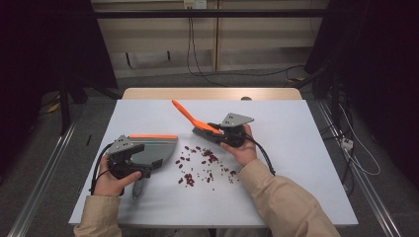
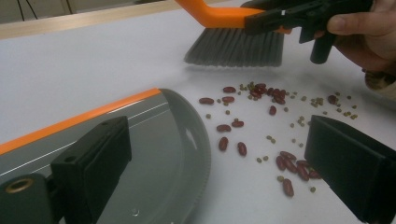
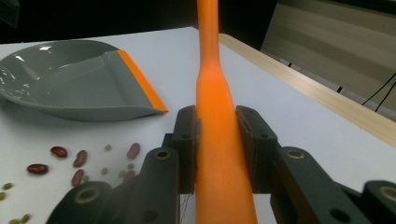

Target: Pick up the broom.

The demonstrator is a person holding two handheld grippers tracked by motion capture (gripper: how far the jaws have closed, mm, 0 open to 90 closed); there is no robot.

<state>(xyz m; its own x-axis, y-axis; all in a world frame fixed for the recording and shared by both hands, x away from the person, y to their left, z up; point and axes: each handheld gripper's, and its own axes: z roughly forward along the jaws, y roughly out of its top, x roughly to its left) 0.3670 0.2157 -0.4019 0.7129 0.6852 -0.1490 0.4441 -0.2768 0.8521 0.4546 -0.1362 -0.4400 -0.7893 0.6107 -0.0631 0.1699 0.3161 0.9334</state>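
The right gripper (image 1: 215, 130) is clenched on the orange handle of the brush (image 1: 185, 112). In the right gripper view its two jaws press on both sides of the handle (image 3: 215, 93), which runs straight up between them. The bristles (image 2: 236, 46) hang just above the table (image 1: 296, 148), at the far edge of the spilled beans (image 1: 205, 163).

The left gripper (image 1: 150, 165) is released. In the left gripper view its jaws stand wide apart, one above the grey dustpan (image 2: 159, 154) and the other above the bare table beside the beans (image 2: 261, 91), and neither presses on anything that I can see. The dustpan (image 1: 155, 145) lies flat on the table, to the left of the beans. Its orange lip is on the far side, away from the person, so its rounded side wall is what faces the beans, not its mouth.

The beans, dark red ones mixed with small green ones, are scattered loosely between the two grippers, some very near the dustpan.

I judge that the step in hand is the start of the sweeping: the brush is placed behind the pile, and no bean is in the dustpan. The next move probably calls for a firm hold on the dustpan and a turn of it, so that the lip meets the beans. Then the brush must go low and slowly, because round beans roll away easily.
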